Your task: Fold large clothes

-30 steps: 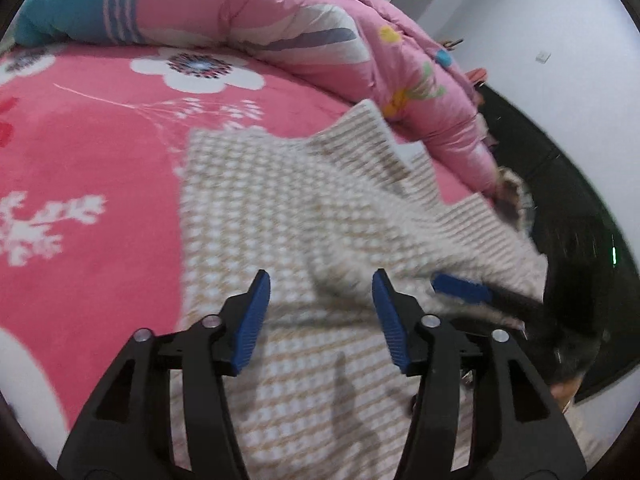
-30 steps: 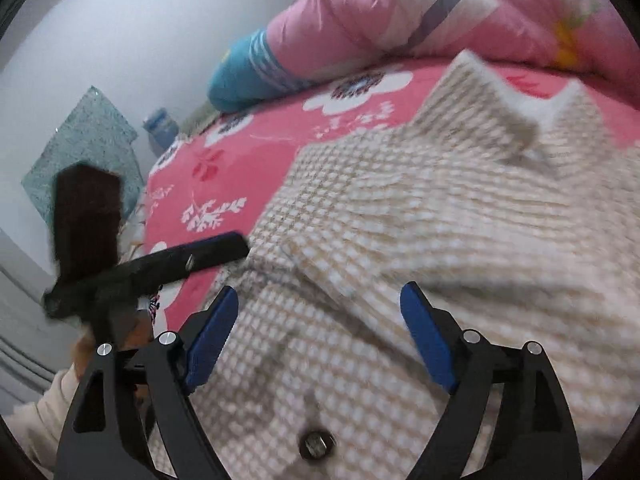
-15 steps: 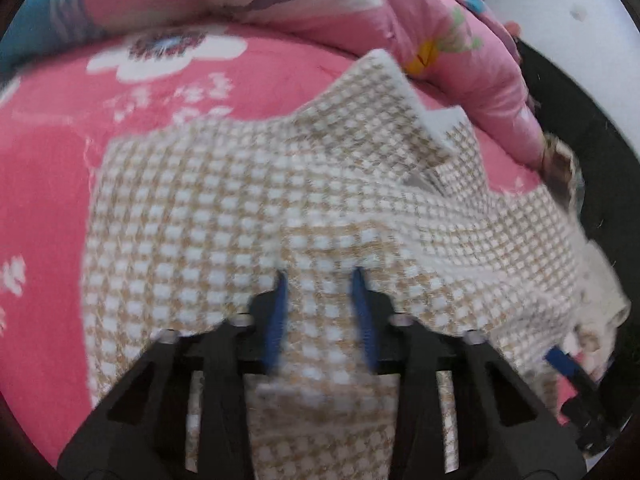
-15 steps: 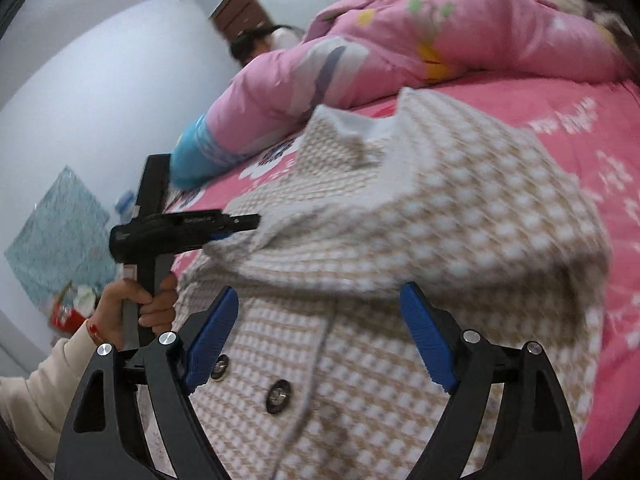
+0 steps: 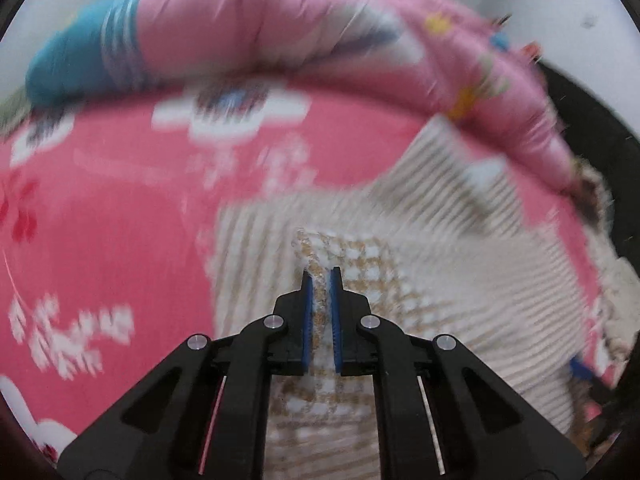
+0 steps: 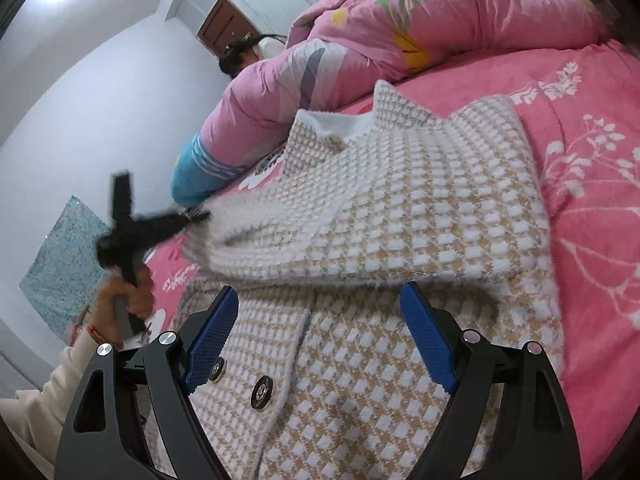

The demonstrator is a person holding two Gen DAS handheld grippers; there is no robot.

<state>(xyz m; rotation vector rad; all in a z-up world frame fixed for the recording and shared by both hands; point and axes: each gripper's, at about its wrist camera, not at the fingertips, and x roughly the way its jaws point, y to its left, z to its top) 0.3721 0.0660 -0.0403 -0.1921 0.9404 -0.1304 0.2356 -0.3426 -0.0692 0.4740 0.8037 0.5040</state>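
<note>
Fingers of the left gripper (image 5: 320, 276) are pinched together on a fold of the beige-and-white checked coat (image 6: 400, 208) – they have just closed, with the fabric caught between the blue pads. Seen from the right wrist, that gripper holds one side of the coat lifted and folded over the rest. The right gripper (image 6: 320, 340) hovers with fingers wide apart over the buttoned front, holding nothing. The coat lies spread on a pink flowered bed (image 6: 592, 184), near a rolled pink quilt (image 6: 420, 20).
</note>
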